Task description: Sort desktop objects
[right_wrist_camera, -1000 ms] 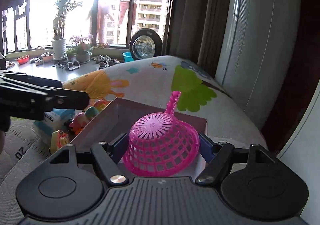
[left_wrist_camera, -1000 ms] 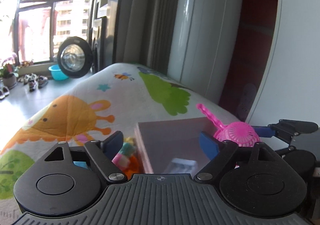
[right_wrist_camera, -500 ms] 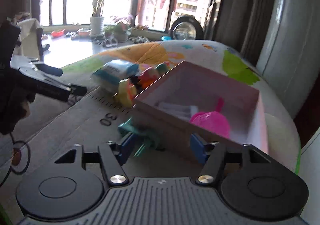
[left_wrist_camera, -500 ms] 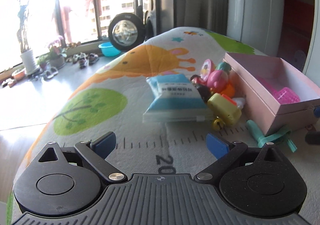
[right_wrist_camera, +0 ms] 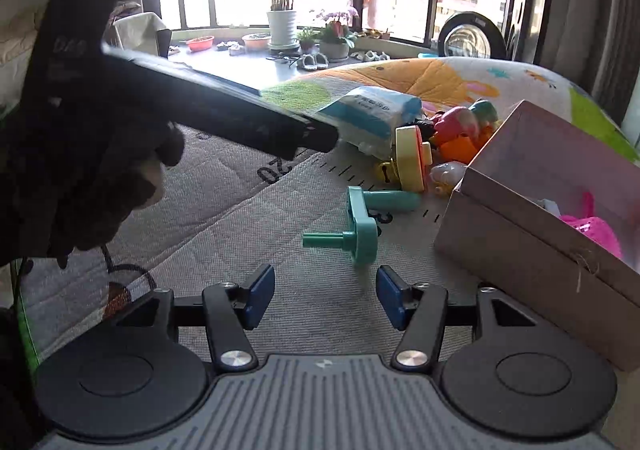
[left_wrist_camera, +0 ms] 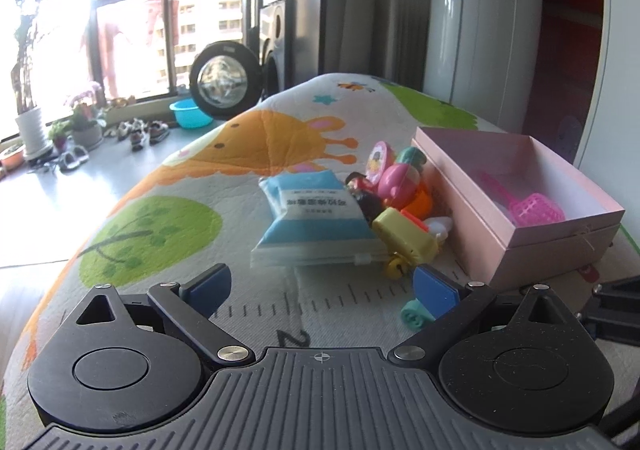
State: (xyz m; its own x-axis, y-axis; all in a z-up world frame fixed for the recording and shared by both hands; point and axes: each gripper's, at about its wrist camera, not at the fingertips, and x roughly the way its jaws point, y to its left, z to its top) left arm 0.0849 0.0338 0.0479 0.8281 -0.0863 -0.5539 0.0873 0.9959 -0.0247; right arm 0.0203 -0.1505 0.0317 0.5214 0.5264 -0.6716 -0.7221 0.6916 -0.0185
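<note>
In the left wrist view my left gripper [left_wrist_camera: 320,288] stands wide open and empty above the mat. Ahead of it lie a blue and white packet [left_wrist_camera: 312,217] and a pile of small toys [left_wrist_camera: 400,189]. A pink box [left_wrist_camera: 552,250] to the right holds a pink mesh scoop [left_wrist_camera: 536,209]. In the right wrist view my right gripper [right_wrist_camera: 325,296] has its jaws opening, with nothing between them. A teal crank-shaped toy [right_wrist_camera: 360,226] lies just ahead of it on the mat. The pink box [right_wrist_camera: 520,250] sits at the right with the scoop [right_wrist_camera: 592,230] inside.
The mat is a padded, cartoon-printed cover with ruler marks, rounded off at its far and left edges. A gloved hand [right_wrist_camera: 100,177] holds the left gripper [right_wrist_camera: 316,135] across the left of the right wrist view. A yellow toy [right_wrist_camera: 410,157] and a small bell lie by the pile.
The right gripper let go of the pink scoop, which now lies in the box, and drew back and down toward the teal toy. The left gripper swung from the box to face the packet.
</note>
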